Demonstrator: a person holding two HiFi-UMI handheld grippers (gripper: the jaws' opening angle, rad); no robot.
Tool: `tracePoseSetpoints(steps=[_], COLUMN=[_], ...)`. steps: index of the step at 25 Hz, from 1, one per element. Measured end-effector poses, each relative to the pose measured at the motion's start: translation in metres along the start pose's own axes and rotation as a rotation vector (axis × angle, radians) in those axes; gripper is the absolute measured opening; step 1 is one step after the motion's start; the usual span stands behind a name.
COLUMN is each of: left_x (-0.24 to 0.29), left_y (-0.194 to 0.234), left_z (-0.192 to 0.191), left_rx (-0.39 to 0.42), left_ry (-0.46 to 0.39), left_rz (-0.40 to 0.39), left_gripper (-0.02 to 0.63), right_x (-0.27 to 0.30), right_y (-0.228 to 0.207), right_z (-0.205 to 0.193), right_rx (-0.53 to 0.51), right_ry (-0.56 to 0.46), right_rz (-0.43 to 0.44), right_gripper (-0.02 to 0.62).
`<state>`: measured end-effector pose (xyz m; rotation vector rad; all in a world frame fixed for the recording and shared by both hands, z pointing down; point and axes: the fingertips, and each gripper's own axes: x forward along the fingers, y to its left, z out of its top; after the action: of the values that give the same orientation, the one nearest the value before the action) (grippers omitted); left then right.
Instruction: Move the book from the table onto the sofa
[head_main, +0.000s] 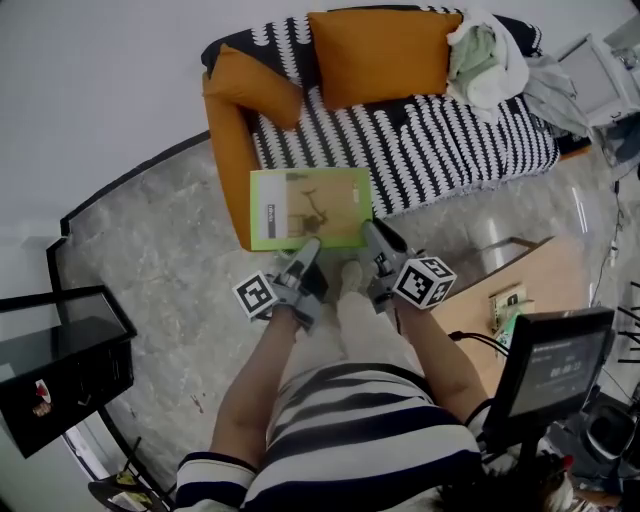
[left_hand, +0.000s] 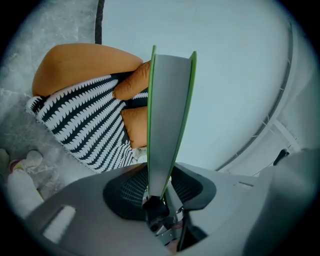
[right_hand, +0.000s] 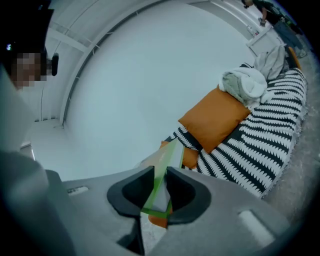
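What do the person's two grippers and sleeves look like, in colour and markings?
The left gripper and the right gripper are grey, each bearing a white cube with black square markers. Their fingers are lined dark and ribbed. The sleeves are black-and-white striped.

**Book held at the sofa's near left corner**

You hold the thin, green-covered book (head_main: 310, 208) flat in the air, face up. Your left hand-held gripper (head_main: 311, 244) and right hand-held gripper (head_main: 372, 232) each clamp its near edge. The book hangs at the near left corner of the sofa (head_main: 228, 160), an orange one draped in a black-and-white patterned throw, with orange cushions at its far side.
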<state>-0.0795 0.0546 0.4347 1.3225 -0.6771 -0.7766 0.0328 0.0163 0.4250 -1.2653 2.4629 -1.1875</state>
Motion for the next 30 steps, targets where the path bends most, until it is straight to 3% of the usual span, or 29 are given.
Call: tracePoseSetpoints(steps=[18,30], left_x=[0.089,0.111], left_y=[0.003,0.01], left_z=[0.023,0.036], left_rx=[0.014,0.02], left_ry=[-0.068,-0.085], left_rz=[-0.005,0.004], left_gripper=[0.144,0.144], right_x=[0.053,0.073], right_y=[-0.057,-0.073], right_z=[0.063,0.075], right_rx=[0.004,0.001], right_ry=[0.057,0.071], right_rz=[0.06,0.067], right_gripper=[0.072,0.071])
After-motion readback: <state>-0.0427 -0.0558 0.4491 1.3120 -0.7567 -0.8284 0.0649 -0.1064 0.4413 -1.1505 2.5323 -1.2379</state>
